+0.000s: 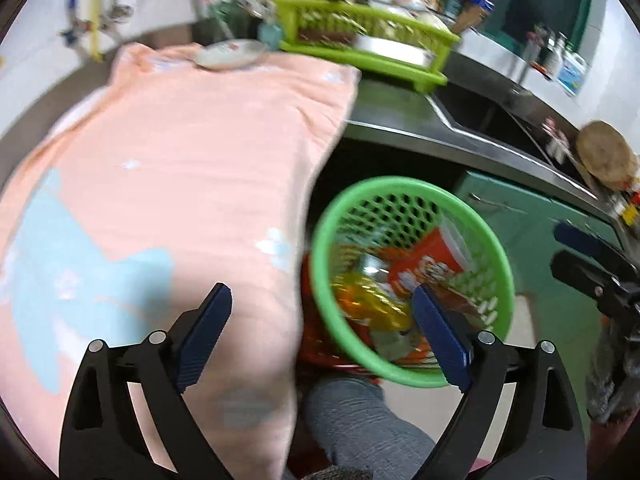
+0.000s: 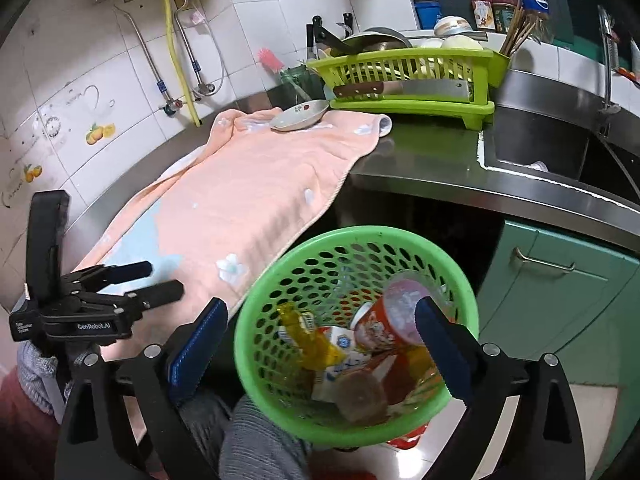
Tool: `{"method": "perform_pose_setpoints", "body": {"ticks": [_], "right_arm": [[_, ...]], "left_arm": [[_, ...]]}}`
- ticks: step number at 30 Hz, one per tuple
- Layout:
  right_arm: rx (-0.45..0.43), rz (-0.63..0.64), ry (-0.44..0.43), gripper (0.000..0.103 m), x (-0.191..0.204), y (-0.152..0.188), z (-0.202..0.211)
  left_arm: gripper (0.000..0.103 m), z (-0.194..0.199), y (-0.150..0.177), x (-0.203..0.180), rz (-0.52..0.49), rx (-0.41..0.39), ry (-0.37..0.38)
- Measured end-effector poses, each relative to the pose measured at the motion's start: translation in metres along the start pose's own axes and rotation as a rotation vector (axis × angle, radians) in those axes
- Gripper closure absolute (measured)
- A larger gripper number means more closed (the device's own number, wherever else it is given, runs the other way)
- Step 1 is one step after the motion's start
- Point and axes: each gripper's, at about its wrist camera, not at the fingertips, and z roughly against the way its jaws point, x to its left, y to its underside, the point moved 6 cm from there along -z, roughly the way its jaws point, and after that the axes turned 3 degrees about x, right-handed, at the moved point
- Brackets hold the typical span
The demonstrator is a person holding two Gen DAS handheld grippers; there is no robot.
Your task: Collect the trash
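Both my grippers spread wide, nothing clamped. Left fingers [image 1: 323, 334] apart over towel edge and basket; right fingers [image 2: 320, 344] apart, straddling basket rim, pads not pressing it. Green basket [image 2: 256, 344] sits below tabletop edge, holding trash: red cup [image 2: 390, 318], yellow wrapper [image 2: 308, 340], white carton [image 2: 340, 354], brown round lid [image 2: 362, 398]. Peach towel [image 2: 248, 196] covers steel tabletop [image 2: 420, 160]; small dish [image 2: 298, 116] on it. Green dish rack [image 2: 404, 70] behind, sink [image 2: 536, 148] beside it. White tiled wall, teal cabinet under sink.
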Motion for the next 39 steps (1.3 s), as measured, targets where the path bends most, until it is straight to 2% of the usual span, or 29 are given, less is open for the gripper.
{"method": "perform_pose_setpoints", "body": {"ticks": [5,9,12,21,25,39], "right_arm": [[-0.019,0.029,0.037,0.009,0.022,0.002,0.005],[-0.014,0.032,0.033,0.009,0.03,0.006,0.007],[-0.014,0.025,0.043,0.009,0.035,0.01,0.008],[-0.031,-0.036,0.081,0.009,0.044,0.016,0.015],[-0.044,-0.021,0.099,0.009,0.054,0.017,0.019],[-0.084,0.009,0.139,0.007,0.077,0.021,0.031]], "left_arm": [[0.008,0.033,0.003,0.026,0.072,-0.079,-0.073],[0.007,0.05,0.009,0.044,0.125,-0.105,-0.081],[0.007,0.057,0.014,0.049,0.14,-0.12,-0.088],[0.007,0.079,0.026,0.063,0.168,-0.172,-0.176],[0.007,0.092,0.028,0.065,0.17,-0.199,-0.218],[0.007,0.106,0.032,0.063,0.183,-0.233,-0.219]]}}
